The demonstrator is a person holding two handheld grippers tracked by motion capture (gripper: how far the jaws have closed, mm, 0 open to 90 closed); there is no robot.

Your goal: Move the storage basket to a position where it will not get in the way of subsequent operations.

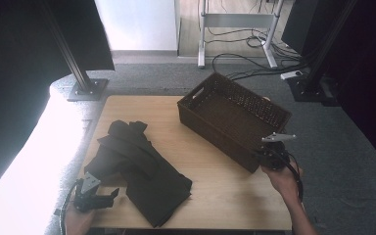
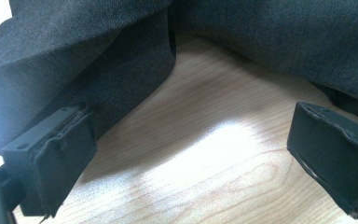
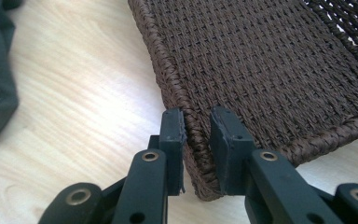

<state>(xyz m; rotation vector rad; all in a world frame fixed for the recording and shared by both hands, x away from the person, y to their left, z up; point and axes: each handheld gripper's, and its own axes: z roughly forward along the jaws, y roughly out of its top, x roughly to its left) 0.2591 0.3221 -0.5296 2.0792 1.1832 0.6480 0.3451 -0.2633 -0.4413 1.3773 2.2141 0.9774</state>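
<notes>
basket [image 1: 235,115]: brown woven wicker, rough | cloth [image 1: 137,169] left of basket: dark matt fabric | table [image 1: 225,186] under basket: smooth light wood

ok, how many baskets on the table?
1: a brown wicker basket at the table's far right; the right gripper straddles its near corner rim. Nothing visible inside it.

The left claw [image 2: 186,158] stands wide open over the light wooden table [image 2: 205,163], nothing between its two black jaws. Dark grey cloth [image 2: 261,42] lies crumpled just ahead, its folded edge beside the left-hand jaw.
</notes>
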